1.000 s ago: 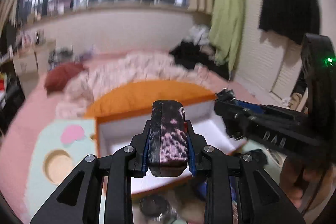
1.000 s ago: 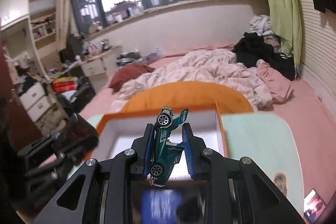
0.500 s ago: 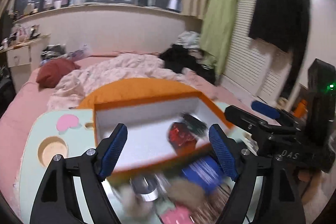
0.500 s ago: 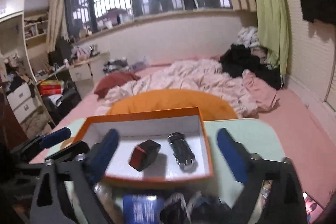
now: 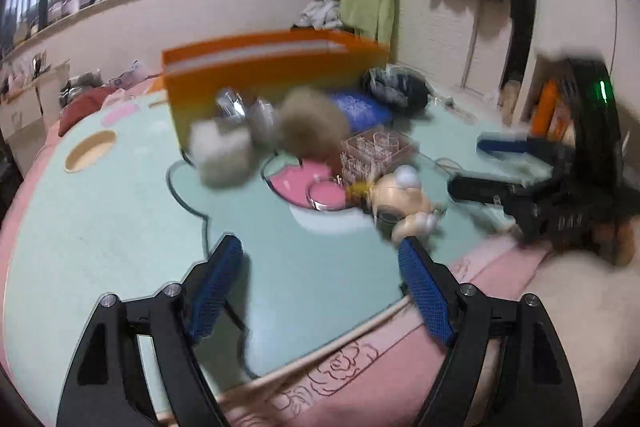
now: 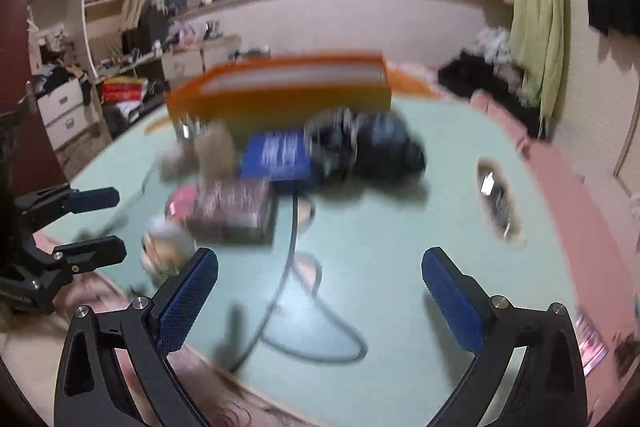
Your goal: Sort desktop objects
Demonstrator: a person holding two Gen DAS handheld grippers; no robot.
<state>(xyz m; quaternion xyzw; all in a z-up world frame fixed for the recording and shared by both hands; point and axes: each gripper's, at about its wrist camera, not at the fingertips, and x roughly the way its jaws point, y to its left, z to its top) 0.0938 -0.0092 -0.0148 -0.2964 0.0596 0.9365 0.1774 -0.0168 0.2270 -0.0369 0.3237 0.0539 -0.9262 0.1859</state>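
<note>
Desktop objects lie bunched in the middle of the pale green desk, just in front of the orange box that stands at the far side, presumably the bin they are meant to go into.

Going left to right in the left wrist view: a round wooden inset sits alone at the far left of the desk, well apart from the pile. Next comes a whitish fluffy lump, then a tan fluffy ball touching it, both right against the box's near wall. A pink round tin lies nearer, beside a clear plastic case, and a cream toy figure lies on its side at the near right of the heap. Behind them are a blue packet and a dark bundle. Everything is motion-blurred, so finer detail is beyond me.

The left tool is low over the bare near desk, its jaws opening, nothing between them. The right tool stands spread wide and empty too, over a dark line printed on the desk.

Both tools point at the clutter with free jaws, which I read as lining up for the next picks; the toy figure lies closest to the left tool's right finger.
</note>
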